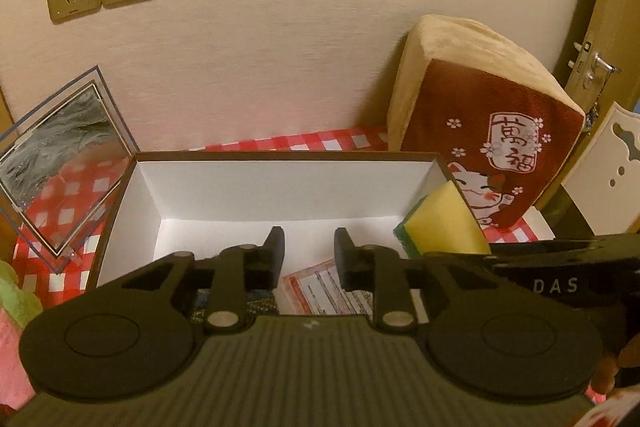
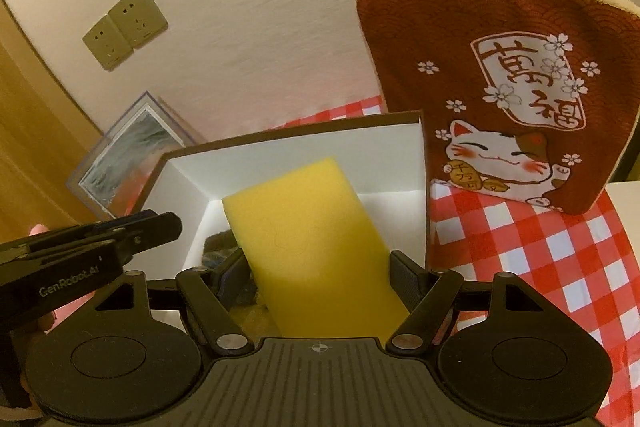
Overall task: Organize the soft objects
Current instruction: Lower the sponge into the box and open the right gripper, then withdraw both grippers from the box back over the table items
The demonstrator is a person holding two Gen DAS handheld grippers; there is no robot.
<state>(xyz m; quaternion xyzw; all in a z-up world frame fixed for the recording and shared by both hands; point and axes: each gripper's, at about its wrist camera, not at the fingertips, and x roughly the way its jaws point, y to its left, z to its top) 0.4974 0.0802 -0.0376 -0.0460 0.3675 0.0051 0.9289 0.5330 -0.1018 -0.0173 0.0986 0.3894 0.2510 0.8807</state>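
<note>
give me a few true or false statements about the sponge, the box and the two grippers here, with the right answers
1. The right gripper holds a yellow sponge between its fingers. True.
2. The sponge is blue all over. False: it is yellow with a green layer on one face.
3. The left gripper is clamped on the cushion. False: its fingers stand apart over the box with nothing between them.
4. The box is white inside. True.
5. The cushion with the cat print lies inside the box. False: it stands outside, on the checked cloth against the wall.
</note>
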